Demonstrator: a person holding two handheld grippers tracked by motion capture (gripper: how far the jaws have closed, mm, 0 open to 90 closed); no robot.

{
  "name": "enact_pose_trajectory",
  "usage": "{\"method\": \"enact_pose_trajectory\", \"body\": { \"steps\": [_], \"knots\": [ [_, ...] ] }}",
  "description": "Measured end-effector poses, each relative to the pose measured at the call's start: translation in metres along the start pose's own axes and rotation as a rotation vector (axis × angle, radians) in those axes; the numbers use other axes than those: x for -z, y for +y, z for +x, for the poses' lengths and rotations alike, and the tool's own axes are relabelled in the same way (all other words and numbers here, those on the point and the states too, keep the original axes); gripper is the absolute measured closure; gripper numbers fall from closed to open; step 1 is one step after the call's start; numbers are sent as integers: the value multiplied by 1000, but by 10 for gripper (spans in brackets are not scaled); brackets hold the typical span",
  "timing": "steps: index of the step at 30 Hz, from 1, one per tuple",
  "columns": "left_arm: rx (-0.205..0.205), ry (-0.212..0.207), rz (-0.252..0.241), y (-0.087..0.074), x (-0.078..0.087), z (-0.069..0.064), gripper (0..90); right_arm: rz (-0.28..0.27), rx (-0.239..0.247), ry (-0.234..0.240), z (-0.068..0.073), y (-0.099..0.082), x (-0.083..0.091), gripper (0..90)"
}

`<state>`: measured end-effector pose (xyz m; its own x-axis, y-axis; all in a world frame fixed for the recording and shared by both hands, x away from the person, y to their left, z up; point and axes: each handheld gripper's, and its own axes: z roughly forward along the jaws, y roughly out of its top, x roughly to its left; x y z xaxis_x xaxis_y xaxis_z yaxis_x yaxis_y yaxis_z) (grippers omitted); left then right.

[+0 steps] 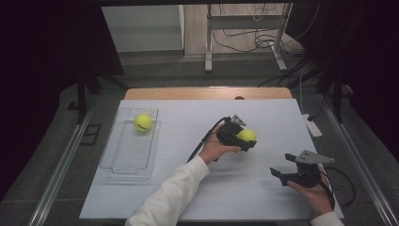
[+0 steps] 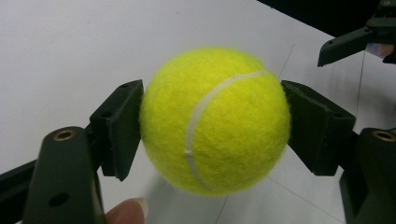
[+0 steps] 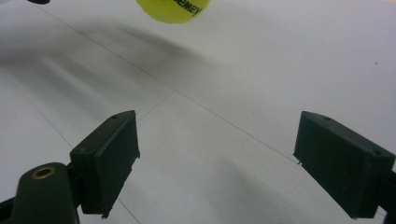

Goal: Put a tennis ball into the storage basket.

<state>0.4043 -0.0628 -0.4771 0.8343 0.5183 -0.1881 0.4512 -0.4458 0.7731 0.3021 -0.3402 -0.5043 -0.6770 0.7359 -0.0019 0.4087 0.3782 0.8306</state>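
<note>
The left gripper is reached rightward over mid-table, its jaws clamped on a tennis ball. The right gripper is held near right, jaws spread wide and empty.

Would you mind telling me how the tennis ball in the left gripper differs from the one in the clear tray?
The held tennis ball is clamped between the left gripper pads, near the middle of the table; the other tennis ball lies free in the clear tray, at its far end, with no gripper near it. The tray ball shows a dark mark on its side; the held one, seen close in the left gripper view, shows a white seam. Both are yellow-green and look alike in size.
</note>
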Motion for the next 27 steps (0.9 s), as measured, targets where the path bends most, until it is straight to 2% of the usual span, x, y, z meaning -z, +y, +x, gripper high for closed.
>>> {"method": "enact_pose_trajectory", "body": {
  "steps": [27],
  "knots": [
    [11, 7, -51, 0, 19, 2, 268, 0, 1, 0, 0, 0, 0, 141]
  ]
}}
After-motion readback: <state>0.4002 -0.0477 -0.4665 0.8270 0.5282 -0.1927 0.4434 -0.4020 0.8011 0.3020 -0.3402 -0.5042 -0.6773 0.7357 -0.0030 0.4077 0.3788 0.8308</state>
